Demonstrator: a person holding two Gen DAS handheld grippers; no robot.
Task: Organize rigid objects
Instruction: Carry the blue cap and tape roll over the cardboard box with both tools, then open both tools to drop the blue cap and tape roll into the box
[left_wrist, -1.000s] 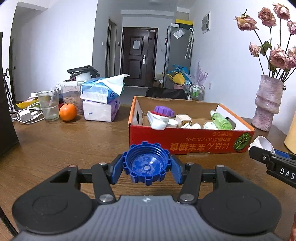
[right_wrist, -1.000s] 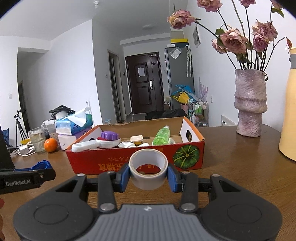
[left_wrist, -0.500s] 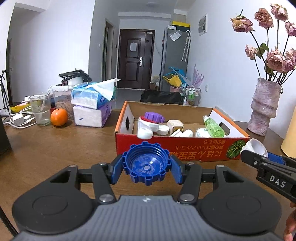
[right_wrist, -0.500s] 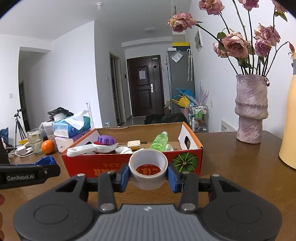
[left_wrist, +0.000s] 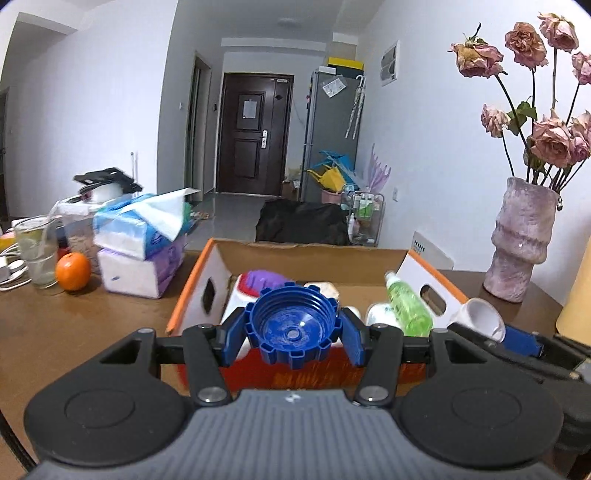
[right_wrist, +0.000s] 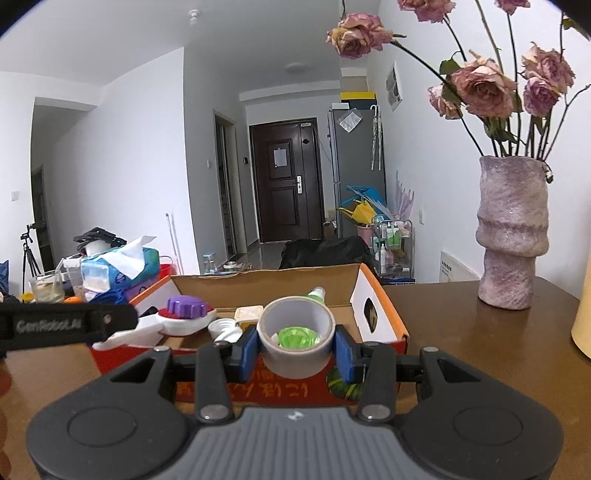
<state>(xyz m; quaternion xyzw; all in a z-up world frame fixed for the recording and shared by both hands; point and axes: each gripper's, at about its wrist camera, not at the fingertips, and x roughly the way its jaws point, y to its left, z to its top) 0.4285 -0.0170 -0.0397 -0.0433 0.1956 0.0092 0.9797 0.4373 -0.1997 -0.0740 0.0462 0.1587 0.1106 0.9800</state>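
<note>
Your left gripper (left_wrist: 293, 334) pinches a blue screw cap (left_wrist: 291, 326); your right gripper (right_wrist: 295, 349) pinches a tape roll (right_wrist: 295, 341), both above the cardboard box's (right_wrist: 384, 317) near wall.

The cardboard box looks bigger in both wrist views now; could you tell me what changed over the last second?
Both grippers moved toward the cardboard box, carrying their loads up to its front wall. Unchanged: left gripper clamps the blue cap, right gripper the tape roll.
</note>
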